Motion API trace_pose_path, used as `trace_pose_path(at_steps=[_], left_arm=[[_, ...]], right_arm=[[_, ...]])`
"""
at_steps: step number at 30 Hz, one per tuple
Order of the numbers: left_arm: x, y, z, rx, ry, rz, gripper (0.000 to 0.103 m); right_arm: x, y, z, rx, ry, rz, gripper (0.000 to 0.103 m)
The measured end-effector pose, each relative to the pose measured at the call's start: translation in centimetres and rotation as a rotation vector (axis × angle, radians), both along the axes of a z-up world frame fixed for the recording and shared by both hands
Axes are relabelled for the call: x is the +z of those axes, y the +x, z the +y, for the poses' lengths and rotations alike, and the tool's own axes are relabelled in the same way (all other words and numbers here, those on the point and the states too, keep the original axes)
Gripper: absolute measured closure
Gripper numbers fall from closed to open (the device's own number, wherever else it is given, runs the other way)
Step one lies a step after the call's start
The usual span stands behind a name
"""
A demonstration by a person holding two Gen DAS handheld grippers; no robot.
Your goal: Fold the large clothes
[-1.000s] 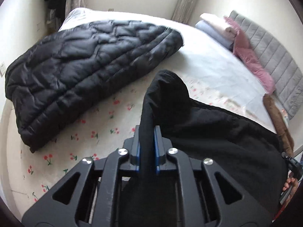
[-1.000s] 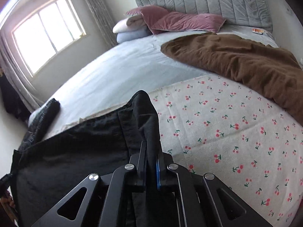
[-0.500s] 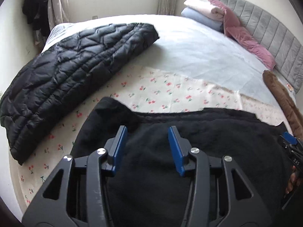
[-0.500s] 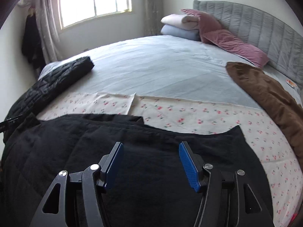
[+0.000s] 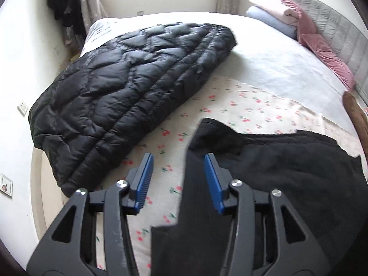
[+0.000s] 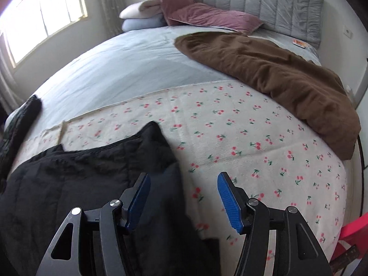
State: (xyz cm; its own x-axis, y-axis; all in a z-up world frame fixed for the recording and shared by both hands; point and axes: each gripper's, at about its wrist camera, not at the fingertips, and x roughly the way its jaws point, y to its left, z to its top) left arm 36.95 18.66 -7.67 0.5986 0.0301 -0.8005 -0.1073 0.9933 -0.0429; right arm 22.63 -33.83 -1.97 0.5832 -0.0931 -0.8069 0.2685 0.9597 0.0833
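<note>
Lying flat on the cherry-print sheet (image 6: 241, 138) at the bed's near edge, the black garment (image 5: 287, 172) is free; left gripper (image 5: 178, 174) jaws have just opened wider, right gripper (image 6: 184, 195) jaws stand apart.

Pink pillows (image 6: 207, 15) against grey headboard (image 6: 264, 2)

both wrist views close, angled down; share black garment (image 5: 287, 172) (image 6: 76, 179).

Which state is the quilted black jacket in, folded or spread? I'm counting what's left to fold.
Folded: the quilted black jacket lies doubled, stacked layers showing along its edge.
</note>
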Motion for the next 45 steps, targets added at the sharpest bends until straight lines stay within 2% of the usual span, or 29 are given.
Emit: trace_pose_path(at_steps=[2, 3, 6, 9, 11, 13, 15, 17, 20, 23, 26, 30, 35, 40, 45], left_arm=[[1.1, -3.3, -2.6, -0.076, -0.029, -0.035, 0.027], [1.3, -5.1, -3.9, -0.12, -0.048, -0.051, 0.022], [0.3, -9.1, -6.8, -0.212, -0.074, -0.039, 0.021], [-1.9, -10.9, -7.4, -0.243, -0.069, 0.025, 0.021], [-3.8, -12.4, -6.3, -0.234, -0.052, 0.057, 0.021], [-3.9, -14.1, -4.8, -0.247, -0.053, 0.012, 0.021], [-3.6, -15.3, -3.6, -0.233, 0.02, 0.007, 0.021], [-3.0, -17.0, -3.1, -0.223, 0.06, -0.004, 0.021], [-1.9, -18.4, -2.1, -0.161, 0.066, 0.005, 0.021], [-0.9, -20.2, -1.9, -0.113, 0.039, 0.011, 0.021], [0.1, -22.1, -3.4, -0.114, 0.023, 0.023, 0.019], [1.6, -24.9, -6.5, -0.152, -0.027, 0.044, 0.009], [2.9, -27.8, -9.9, -0.16, -0.084, 0.028, 0.001], [2.3, -29.5, -11.9, -0.124, -0.065, 0.073, 0.001], [0.9, -30.9, -12.9, -0.091, -0.053, 0.117, 0.001]], right_arm=[[0.9, -1.6, 3.9, 0.095, 0.024, -0.006, 0.035], [1.0, -2.7, 6.1, 0.161, 0.034, -0.007, 0.033], [0.1, -5.0, 12.2, 0.297, 0.039, 0.001, 0.029], [-1.6, -7.7, 14.8, 0.346, 0.035, 0.048, 0.029], [-2.7, -9.1, 13.9, 0.335, 0.047, 0.062, 0.029], [-2.8, -10.9, 11.7, 0.308, 0.046, 0.051, 0.029], [-2.4, -12.6, 9.2, 0.26, 0.005, 0.057, 0.029], [-2.0, -14.5, 6.7, 0.207, -0.015, 0.054, 0.029], [-1.5, -16.7, 3.7, 0.1, -0.032, 0.072, 0.029], [-0.4, -19.1, 2.6, 0.029, 0.014, 0.065, 0.029], [0.9, -21.1, 3.6, 0.029, -0.011, 0.026, 0.027], [2.9, -23.1, 5.8, 0.08, 0.048, -0.011, 0.023], [5.2, -25.5, 10.7, 0.141, 0.007, -0.066, 0.013], [5.1, -26.8, 15.6, 0.179, -0.024, -0.055, 0.008], [3.9, -27.9, 18.0, 0.174, -0.026, -0.029, 0.007]])
